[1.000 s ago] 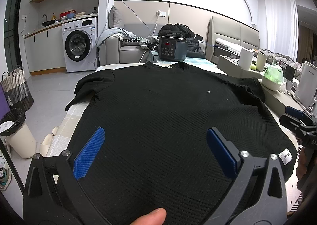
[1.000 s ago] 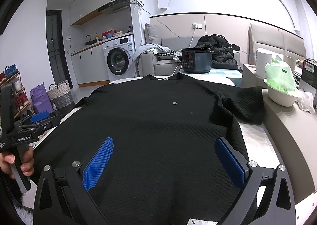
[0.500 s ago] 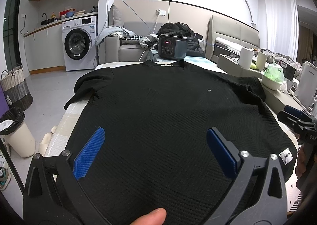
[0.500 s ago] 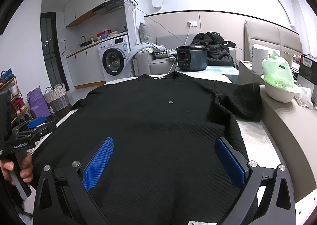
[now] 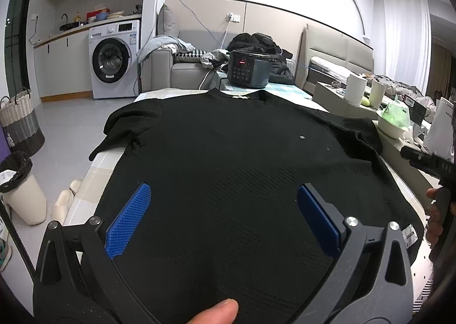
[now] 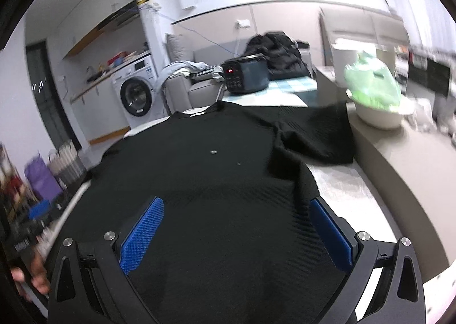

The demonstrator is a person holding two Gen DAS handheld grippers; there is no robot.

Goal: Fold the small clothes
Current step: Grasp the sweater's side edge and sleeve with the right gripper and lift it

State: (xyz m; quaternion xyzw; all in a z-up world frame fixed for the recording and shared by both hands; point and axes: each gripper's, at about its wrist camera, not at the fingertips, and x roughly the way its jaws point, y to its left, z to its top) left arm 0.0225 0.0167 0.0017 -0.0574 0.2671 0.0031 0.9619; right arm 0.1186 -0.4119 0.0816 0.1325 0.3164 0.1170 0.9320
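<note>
A black textured T-shirt (image 5: 233,158) (image 6: 216,175) lies spread flat on the table, collar at the far end and a white label at its near right hem. Its right sleeve (image 6: 316,138) is bunched toward the grey counter. My left gripper (image 5: 225,195) hangs open above the shirt's lower half, blue pads wide apart with nothing between them. My right gripper (image 6: 236,207) is open too, over the shirt's right lower side, in a blurred and tilted view. Each gripper shows at the edge of the other's view, held by a hand.
A dark rice cooker (image 5: 248,71) stands beyond the collar. At the right, a grey counter (image 6: 399,170) carries a white bowl with a green bag (image 6: 373,93). A washing machine (image 5: 114,63), a woven basket (image 5: 20,121) and a lined bin (image 5: 21,184) stand left.
The right gripper has swung and tilted, blurring its view, and now sits nearer the shirt's right side. The left gripper has hardly moved. Both stay open.
</note>
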